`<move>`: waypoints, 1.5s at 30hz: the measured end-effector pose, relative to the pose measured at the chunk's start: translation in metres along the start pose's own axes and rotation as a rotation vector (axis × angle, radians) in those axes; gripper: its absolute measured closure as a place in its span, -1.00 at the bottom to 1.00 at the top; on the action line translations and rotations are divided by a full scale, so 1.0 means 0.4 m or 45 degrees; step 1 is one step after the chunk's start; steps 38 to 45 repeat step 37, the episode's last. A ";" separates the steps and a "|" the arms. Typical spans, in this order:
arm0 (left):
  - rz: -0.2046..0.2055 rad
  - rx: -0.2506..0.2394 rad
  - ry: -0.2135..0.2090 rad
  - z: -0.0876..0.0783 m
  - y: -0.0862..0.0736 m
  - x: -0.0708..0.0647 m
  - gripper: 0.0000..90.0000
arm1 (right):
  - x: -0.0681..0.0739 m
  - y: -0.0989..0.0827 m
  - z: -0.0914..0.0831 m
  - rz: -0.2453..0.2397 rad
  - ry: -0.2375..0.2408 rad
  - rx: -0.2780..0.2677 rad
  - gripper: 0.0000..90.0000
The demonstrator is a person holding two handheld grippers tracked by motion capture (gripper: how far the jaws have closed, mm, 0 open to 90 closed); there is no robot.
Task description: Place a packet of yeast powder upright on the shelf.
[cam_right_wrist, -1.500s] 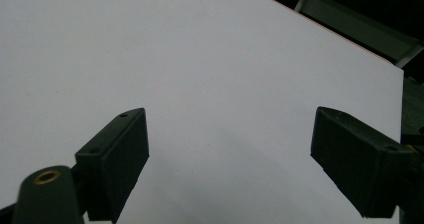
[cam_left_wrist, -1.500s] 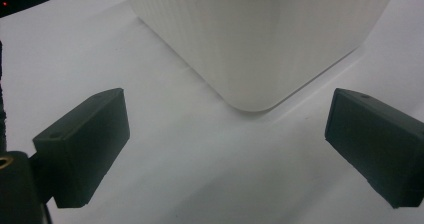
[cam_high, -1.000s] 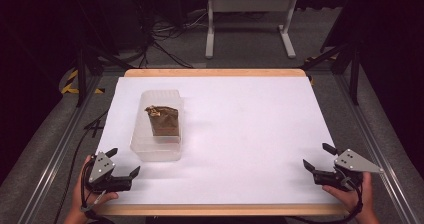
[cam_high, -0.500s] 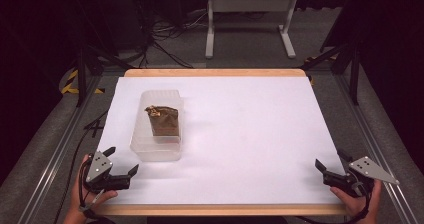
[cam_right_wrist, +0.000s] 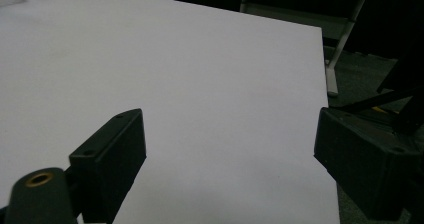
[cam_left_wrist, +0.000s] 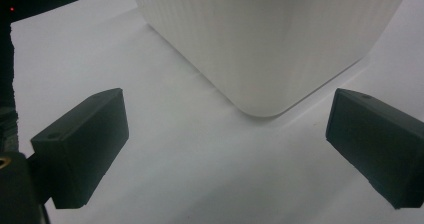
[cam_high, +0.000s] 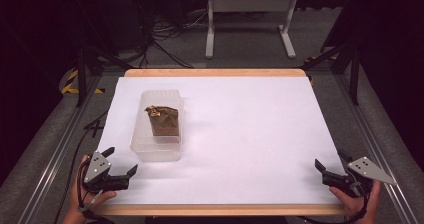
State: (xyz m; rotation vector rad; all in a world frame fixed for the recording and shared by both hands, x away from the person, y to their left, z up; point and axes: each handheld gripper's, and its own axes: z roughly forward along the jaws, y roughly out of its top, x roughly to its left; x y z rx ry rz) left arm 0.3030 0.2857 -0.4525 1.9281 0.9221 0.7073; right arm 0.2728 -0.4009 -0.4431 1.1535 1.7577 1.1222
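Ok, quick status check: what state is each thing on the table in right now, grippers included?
Clear ribbed plastic container: upright, lidless, on the white table.
Brown crumpled paper bag: standing inside the container, top scrunched shut.
Left gripper: fingers open, empty, just short of the container's near corner.
Right gripper: fingers open, empty, at the table's near right corner.
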 end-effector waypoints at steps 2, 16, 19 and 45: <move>0.004 0.003 0.002 0.001 0.000 0.000 -0.90 | 0.000 0.000 -0.001 0.004 -0.004 -0.004 -0.70; 0.015 0.011 0.000 0.004 0.002 -0.003 -0.90 | -0.003 -0.001 -0.001 0.021 -0.005 -0.007 -0.71; 0.014 0.015 0.002 0.005 0.003 -0.004 -0.90 | -0.003 -0.001 -0.001 0.021 -0.006 -0.003 -0.71; -0.002 0.011 -0.002 0.007 0.001 0.001 -0.90 | -0.006 -0.004 -0.004 0.046 -0.023 -0.027 -0.72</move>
